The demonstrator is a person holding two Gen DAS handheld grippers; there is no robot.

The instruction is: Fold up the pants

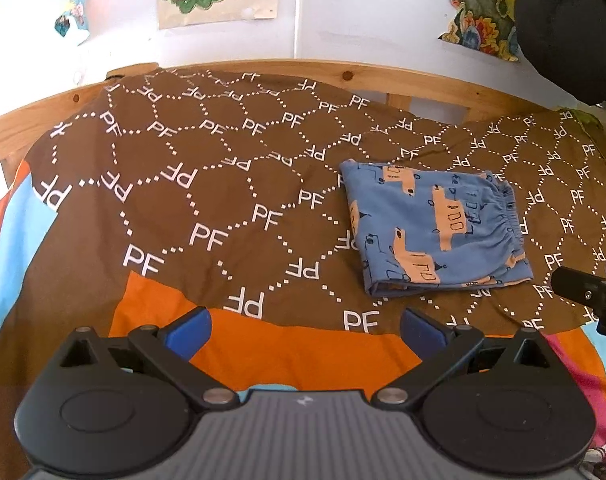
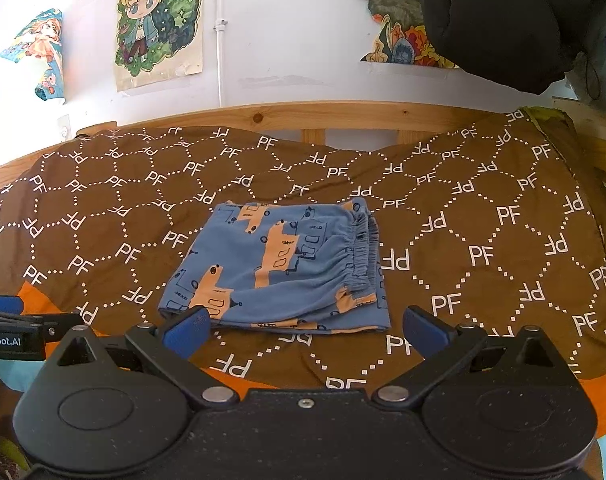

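Blue pants (image 2: 279, 268) with orange trucks lie folded into a small square on a brown patterned blanket (image 2: 483, 216). The left gripper (image 1: 305, 332) and right gripper (image 2: 305, 330) hover nearby, jaws wide apart, holding nothing.

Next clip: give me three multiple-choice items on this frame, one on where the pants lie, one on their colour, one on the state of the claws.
1. Where do the pants lie?
A. on the brown bedspread
B. on the wooden frame
C. in the left claw

2. What is the pants' main colour?
A. green
B. blue
C. white

3. How are the two claws?
A. both open, empty
B. both shut on the pants
C. left open, right shut

Answers:
1 A: the pants rest folded on the brown bedspread, short of the wooden frame.
2 B: the cloth is blue with orange vehicle prints.
3 A: the left claw and right claw both stand spread wide, with nothing between the fingers.
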